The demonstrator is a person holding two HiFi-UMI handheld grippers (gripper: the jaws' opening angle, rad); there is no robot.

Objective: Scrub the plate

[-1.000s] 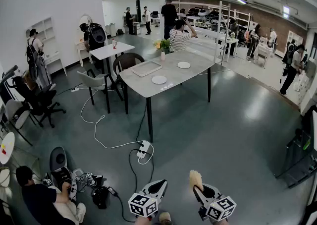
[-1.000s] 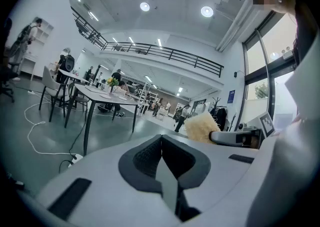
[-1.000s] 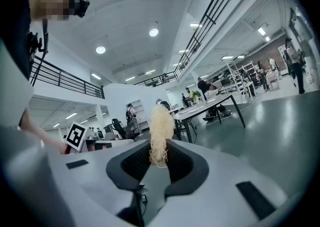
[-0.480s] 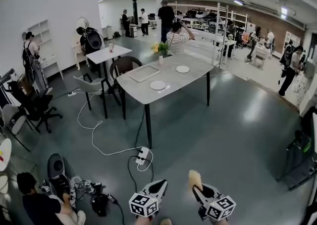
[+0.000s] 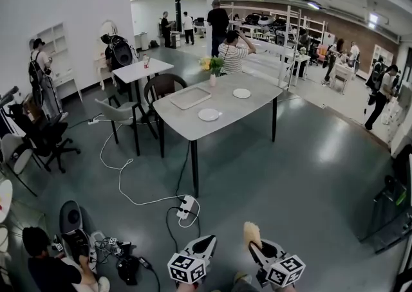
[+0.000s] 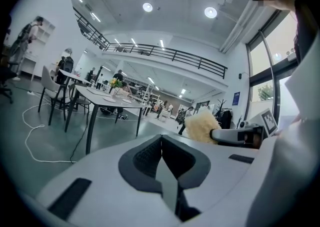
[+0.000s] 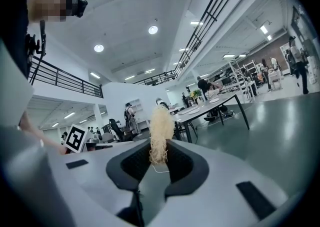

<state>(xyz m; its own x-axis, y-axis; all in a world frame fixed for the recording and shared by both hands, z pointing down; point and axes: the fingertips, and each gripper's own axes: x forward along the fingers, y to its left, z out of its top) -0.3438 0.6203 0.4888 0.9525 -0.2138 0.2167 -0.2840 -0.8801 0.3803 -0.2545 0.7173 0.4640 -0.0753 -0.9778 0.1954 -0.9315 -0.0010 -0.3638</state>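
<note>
Two white plates lie on a grey table (image 5: 182,119) far ahead across the floor: one near the table's front edge (image 5: 208,114), one further back (image 5: 241,93). Low in the head view, my right gripper (image 5: 255,246) is shut on a pale yellow fibrous scrubber (image 5: 252,233) that sticks up from its jaws. In the right gripper view the scrubber (image 7: 161,131) is pinched between the dark pads. Beside it, my left gripper (image 5: 206,241) is shut with nothing in it; its pads meet (image 6: 161,138). The left gripper view shows the scrubber (image 6: 202,126) to the right.
A tray (image 5: 190,98) and a vase of flowers (image 5: 212,67) share the table. Chairs (image 5: 163,85) stand at its left side. A power strip with white cable (image 5: 185,206) lies on the floor ahead. A person crouches by gear at lower left (image 5: 45,265). Other people stand further back.
The head view has shifted a little, so the table sits slightly further right and lower. Both grippers hold the same places and states.
</note>
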